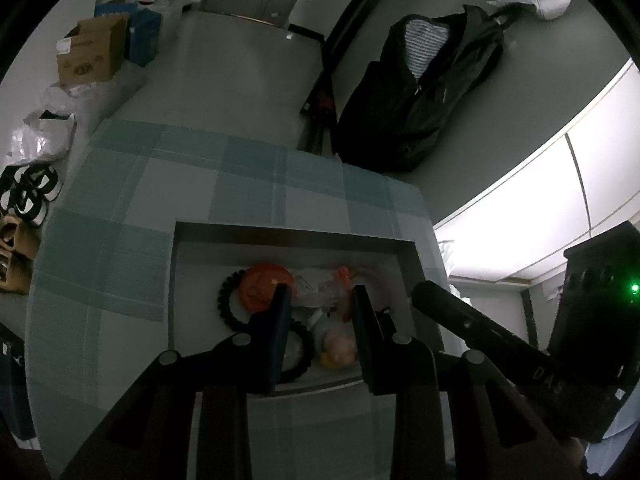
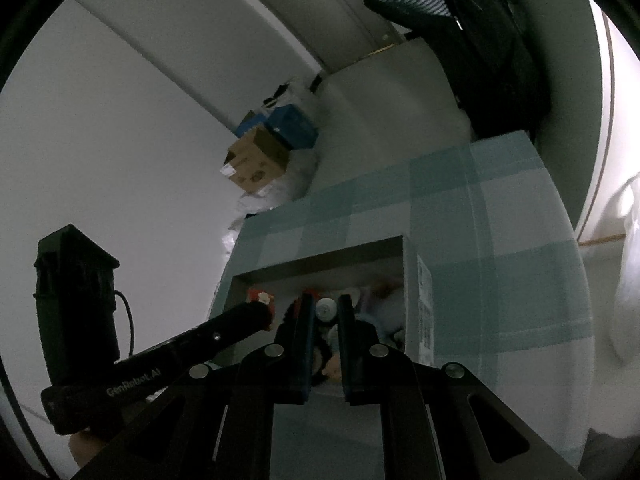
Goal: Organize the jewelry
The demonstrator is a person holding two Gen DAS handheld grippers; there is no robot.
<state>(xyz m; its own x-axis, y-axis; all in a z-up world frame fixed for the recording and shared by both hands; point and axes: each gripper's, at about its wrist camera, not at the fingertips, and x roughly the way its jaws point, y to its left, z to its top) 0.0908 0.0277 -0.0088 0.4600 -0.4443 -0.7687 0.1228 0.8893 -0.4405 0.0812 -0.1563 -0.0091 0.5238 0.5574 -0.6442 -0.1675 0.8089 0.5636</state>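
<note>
A shallow open box [image 1: 292, 236] sits on a teal checked tablecloth [image 1: 120, 240]. Inside lie a black beaded bracelet [image 1: 226, 300], an orange round piece [image 1: 260, 284], clear packets [image 1: 316, 284] and a small pale figure [image 1: 340, 350]. My left gripper [image 1: 320, 300] is open just above the box contents, holding nothing. My right gripper [image 2: 325, 312] hovers over the same box [image 2: 320, 256], its jaws a narrow gap apart and empty; a small silvery round item [image 2: 326, 306] lies beyond the tips. The right gripper also shows in the left wrist view [image 1: 440, 304], the left in the right wrist view [image 2: 256, 314].
Cardboard and blue boxes [image 1: 96, 52] and plastic bags [image 1: 52, 128] stand on the floor at left. A black jacket [image 1: 420, 92] hangs behind the table. Shoes [image 1: 28, 192] lie at far left. The table's right edge [image 1: 432, 232] borders bright white cabinets.
</note>
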